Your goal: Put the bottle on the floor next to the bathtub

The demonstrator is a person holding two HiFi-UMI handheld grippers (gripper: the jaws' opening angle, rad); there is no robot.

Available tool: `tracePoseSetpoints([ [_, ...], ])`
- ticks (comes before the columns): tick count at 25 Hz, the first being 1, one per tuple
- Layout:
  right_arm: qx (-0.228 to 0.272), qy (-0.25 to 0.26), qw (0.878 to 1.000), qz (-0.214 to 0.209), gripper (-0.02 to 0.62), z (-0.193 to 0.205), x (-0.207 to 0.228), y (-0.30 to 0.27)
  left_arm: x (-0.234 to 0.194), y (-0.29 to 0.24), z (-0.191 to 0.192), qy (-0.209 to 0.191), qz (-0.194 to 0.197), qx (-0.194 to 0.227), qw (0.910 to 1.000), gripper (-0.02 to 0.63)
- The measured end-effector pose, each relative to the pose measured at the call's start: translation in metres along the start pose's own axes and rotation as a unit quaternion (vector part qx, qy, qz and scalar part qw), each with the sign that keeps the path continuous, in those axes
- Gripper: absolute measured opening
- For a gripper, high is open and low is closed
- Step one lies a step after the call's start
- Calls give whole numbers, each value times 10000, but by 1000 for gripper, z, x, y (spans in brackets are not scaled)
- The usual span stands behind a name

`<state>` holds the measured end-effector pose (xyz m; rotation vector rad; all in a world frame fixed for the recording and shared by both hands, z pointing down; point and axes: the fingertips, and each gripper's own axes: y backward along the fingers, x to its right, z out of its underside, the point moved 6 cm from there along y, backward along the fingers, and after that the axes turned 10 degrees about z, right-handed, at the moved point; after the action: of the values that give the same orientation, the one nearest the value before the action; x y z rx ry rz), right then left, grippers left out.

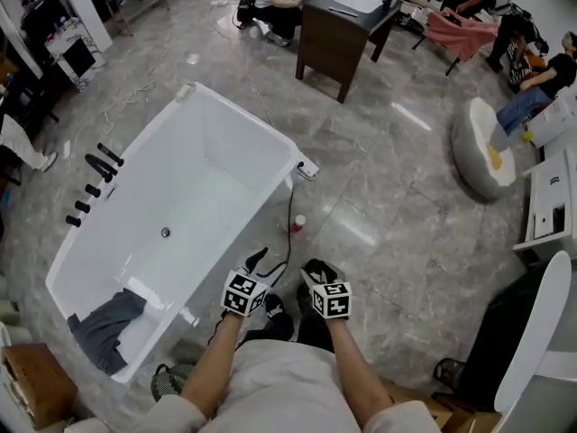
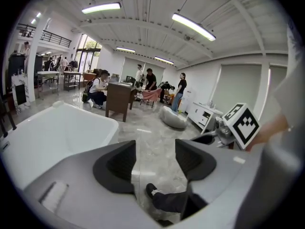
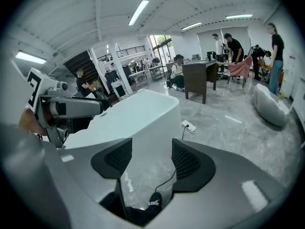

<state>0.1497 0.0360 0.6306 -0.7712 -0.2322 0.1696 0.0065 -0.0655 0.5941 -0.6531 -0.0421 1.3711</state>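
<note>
The bottle (image 1: 297, 224) is sitting on the floor (image 1: 388, 206) at the bathtub's (image 1: 243, 120) 3 o'clock, so nothing seems to be remaining. The left gripper (image 2: 155, 161) and right gripper (image 3: 151, 159) are gaping, empty.

The bottle (image 1: 297, 224) on the floor right of the bathtub (image 1: 207, 170) is too small to read. The right edge cuts off a white curved shape (image 1: 532, 341), the left edge a cardboard box (image 1: 36, 382).

A grey marble floor (image 1: 388, 206) carries a white bathtub (image 1: 243, 120), a bottle (image 1: 297, 224) just beside it, a power strip (image 1: 308, 169), a desk (image 1: 338, 48) and a beanbag (image 1: 478, 147).
</note>
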Motion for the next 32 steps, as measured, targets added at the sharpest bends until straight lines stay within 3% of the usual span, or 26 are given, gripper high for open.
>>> tracePoseSetpoints([
  [11, 441, -80, 9989, -131, 264, -17, -20, 34, 21, 21, -15, -98, 26, 190, 9998, 313],
  [22, 565, -240, 9980, -142, 262, -20, -1, 42, 26, 12, -21, -90, -63, 267, 9996, 310],
  [32, 549, -451, 9974, -71, 143, -13, 8, 47, 31, 7, -18, -36, -122, 274, 9995, 182],
])
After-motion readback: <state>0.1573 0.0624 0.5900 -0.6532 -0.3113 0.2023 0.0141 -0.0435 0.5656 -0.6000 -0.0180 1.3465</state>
